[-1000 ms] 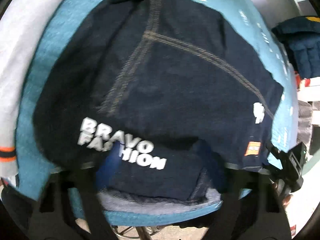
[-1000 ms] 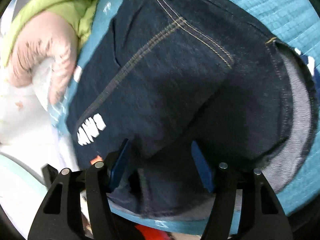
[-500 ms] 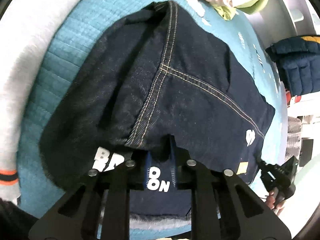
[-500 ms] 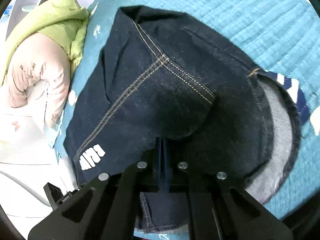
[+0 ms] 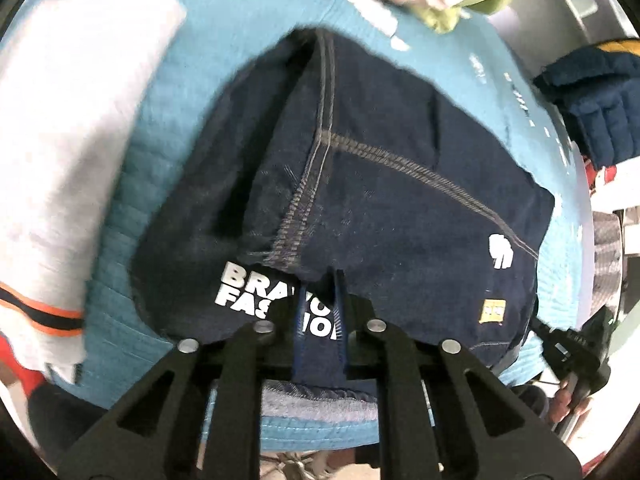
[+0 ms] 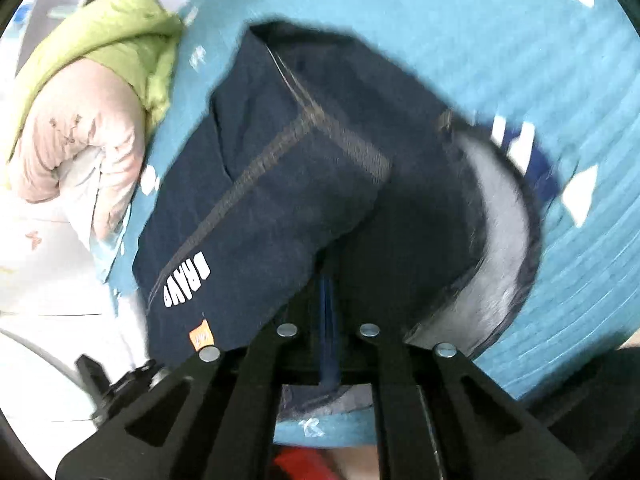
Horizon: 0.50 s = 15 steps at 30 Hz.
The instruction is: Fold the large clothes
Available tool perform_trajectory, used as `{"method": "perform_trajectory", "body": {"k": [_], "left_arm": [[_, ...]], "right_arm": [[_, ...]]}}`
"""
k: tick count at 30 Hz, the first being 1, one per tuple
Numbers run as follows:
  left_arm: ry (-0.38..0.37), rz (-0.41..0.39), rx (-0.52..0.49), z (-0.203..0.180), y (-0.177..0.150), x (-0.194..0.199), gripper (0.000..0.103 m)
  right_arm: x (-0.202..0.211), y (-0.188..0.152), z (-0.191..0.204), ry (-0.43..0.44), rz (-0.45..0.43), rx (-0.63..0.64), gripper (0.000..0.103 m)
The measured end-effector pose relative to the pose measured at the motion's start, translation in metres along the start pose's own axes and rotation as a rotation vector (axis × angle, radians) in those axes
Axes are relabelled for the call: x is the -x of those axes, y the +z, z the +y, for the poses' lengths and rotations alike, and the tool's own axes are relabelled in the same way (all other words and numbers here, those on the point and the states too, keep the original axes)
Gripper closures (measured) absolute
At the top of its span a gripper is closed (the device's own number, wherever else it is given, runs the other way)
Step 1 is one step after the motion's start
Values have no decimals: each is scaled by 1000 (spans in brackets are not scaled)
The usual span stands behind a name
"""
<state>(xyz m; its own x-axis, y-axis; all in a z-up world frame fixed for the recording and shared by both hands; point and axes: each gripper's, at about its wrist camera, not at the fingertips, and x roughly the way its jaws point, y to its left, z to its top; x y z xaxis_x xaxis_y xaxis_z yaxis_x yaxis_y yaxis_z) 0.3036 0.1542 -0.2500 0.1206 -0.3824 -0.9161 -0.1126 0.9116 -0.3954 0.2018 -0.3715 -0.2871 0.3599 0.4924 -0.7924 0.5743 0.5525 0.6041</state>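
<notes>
Two handheld grippers pinch the near hem of dark denim jeans [image 5: 400, 200] spread on a teal quilted bed cover [image 5: 256, 44]: the left gripper [image 5: 318, 312] is clamped on the printed "BRAVO FASHION" edge, the right gripper [image 6: 329, 304] on a fold by the pale inner waistband, though both sets of jaws are easing slightly apart. Running away from both tools toward a green-and-pink bundle of bedding [image 6: 88, 92], the garment's long axis suggests a fold carried forward. A grey garment [image 5: 68, 128] lies left; a navy jacket [image 5: 596, 96] hangs beyond.
</notes>
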Motion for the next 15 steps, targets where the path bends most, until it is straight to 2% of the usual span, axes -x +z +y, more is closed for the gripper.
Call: {"method": "perform_trajectory", "body": {"k": [1,2,3,4,5,6,7,9,10,11,12,13,14,15], "left_arm": [[-7,8,13,3,0,-6,62],[-13,6,31,6,1,-13,54],[-18,5,42,10,1,-19,50],[-34,7,65,13,2,-25,44],[-73,-6,91,15,3,-26,39],[-124,-21,116,16,4,-26,27],[-166,-37,148,19,6,-25,21],[-193,-59,199,23,10,-26,22],[-185,-73,216,24,13,-28,27],[-146,-75,215,22,15,-30,34],[-105,-73,202,20,17,-31,48],[-70,-70,174,16,18,-32,52],[-27,-72,135,10,19,-31,57],[2,-72,107,7,18,-30,67]], "right_arm": [[-6,-2,1,27,16,-9,92],[-14,-3,2,46,33,-16,81],[-21,-3,4,48,43,-22,64],[-25,-4,6,56,41,-29,58],[-29,-4,9,70,36,-26,56],[-33,-2,14,79,32,-13,56],[-35,1,16,76,22,-7,56],[-38,12,16,95,-32,-32,56],[-40,19,16,121,-50,-51,56],[-42,24,14,145,-66,-69,56],[-46,31,12,175,-70,-90,56],[-49,34,12,182,-68,-102,56],[-51,37,13,155,-72,-106,68],[-50,37,18,69,-86,-87,96]]}}
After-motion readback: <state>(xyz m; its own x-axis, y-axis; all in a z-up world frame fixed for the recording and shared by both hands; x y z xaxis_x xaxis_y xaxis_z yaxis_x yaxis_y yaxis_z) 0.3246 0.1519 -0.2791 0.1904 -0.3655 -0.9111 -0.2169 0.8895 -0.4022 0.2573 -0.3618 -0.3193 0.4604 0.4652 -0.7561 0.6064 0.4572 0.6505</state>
